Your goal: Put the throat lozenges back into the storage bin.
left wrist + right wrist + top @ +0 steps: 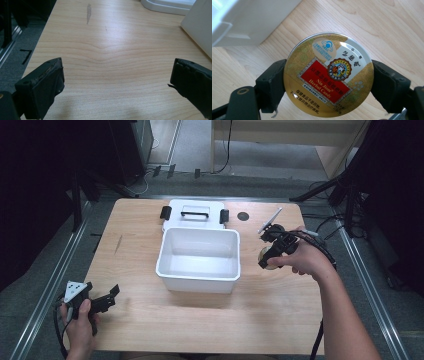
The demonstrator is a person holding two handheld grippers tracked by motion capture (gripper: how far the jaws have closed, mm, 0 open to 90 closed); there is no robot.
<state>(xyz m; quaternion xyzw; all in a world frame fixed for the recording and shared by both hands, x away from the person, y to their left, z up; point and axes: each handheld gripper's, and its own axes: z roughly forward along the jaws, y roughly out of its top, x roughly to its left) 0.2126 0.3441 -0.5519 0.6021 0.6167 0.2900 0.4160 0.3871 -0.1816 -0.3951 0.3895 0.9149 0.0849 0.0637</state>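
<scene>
Right now my right claw (328, 77) is clamped on a round gold candy tin (328, 75), just right of the open white bin (199, 270) mid-counter (280, 320). My left claw (117, 85) hangs spread apart over the counter's near-left corner, gripping nothing.

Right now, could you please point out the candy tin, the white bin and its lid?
candy tin (328, 75): right gripper view, red label on its top.
white bin (199, 282): high view, near outer wall.
lid (195, 218): high view, white top below its black handle.
</scene>
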